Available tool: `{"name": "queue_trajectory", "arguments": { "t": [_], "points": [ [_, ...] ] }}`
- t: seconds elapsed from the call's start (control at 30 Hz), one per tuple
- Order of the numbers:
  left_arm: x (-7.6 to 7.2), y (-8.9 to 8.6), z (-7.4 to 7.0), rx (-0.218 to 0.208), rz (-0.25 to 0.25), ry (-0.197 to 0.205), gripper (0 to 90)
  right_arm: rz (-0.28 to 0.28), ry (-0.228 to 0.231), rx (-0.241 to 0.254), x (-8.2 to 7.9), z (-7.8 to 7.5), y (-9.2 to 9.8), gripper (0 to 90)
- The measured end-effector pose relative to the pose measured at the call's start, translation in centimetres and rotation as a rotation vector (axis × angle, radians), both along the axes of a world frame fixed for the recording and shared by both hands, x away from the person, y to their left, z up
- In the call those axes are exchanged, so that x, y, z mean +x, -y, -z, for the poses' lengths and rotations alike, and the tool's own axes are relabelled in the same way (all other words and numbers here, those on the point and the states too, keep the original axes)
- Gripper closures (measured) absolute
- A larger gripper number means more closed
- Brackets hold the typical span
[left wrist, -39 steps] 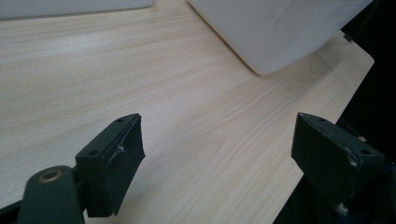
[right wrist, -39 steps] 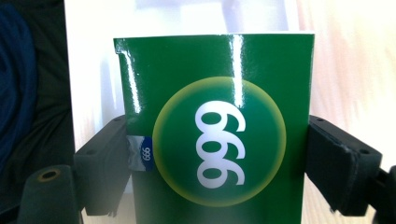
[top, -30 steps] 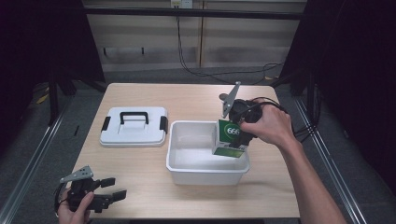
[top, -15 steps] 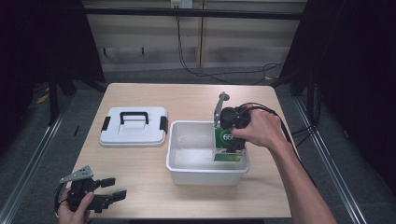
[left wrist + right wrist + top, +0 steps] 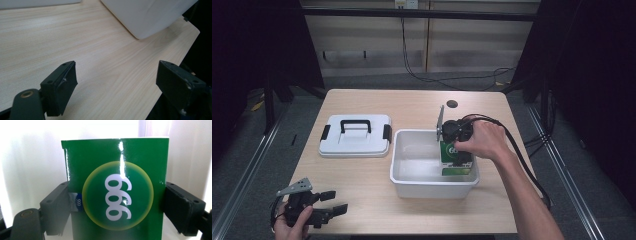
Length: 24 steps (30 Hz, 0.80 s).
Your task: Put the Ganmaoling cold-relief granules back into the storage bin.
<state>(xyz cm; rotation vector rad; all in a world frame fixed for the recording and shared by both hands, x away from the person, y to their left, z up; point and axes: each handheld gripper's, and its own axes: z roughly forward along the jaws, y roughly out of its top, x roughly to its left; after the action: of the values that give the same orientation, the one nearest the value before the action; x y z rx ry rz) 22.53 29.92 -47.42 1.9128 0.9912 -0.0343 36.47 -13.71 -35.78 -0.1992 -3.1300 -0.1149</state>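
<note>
A green box (image 5: 454,157) with white digits in a yellow-ringed circle (image 5: 117,195) stands inside the white bin (image 5: 412,185), at its right end. My right gripper (image 5: 457,150) is shut on the box from above, its black jaws pressed against both sides, and the box's lower end rests near the bin floor. My left gripper (image 5: 337,202) lies low at the table's front left corner, open, with bare wood between its jaws (image 5: 117,82).
The bin's white lid (image 5: 355,135) with a black handle and two black clips lies flat on the table left of the bin. A dark round hole (image 5: 452,104) marks the tabletop behind the bin. The bin's corner (image 5: 147,17) shows ahead of the left gripper.
My right gripper has lowered the green box from above the bin's right rim down into the bin. The left gripper has stayed still.
</note>
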Motion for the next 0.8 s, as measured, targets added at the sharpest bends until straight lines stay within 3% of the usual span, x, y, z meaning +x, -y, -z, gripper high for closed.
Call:
{"name": "queue_trajectory", "arguments": {
  "t": [0.8],
  "points": [
    [0.0, 0.0, 0.0, 0.0, 0.001, 0.0, 16.9, 0.017, -0.025, -0.006, 0.2, 2.0, 0.5, 14.9]
  ]
}}
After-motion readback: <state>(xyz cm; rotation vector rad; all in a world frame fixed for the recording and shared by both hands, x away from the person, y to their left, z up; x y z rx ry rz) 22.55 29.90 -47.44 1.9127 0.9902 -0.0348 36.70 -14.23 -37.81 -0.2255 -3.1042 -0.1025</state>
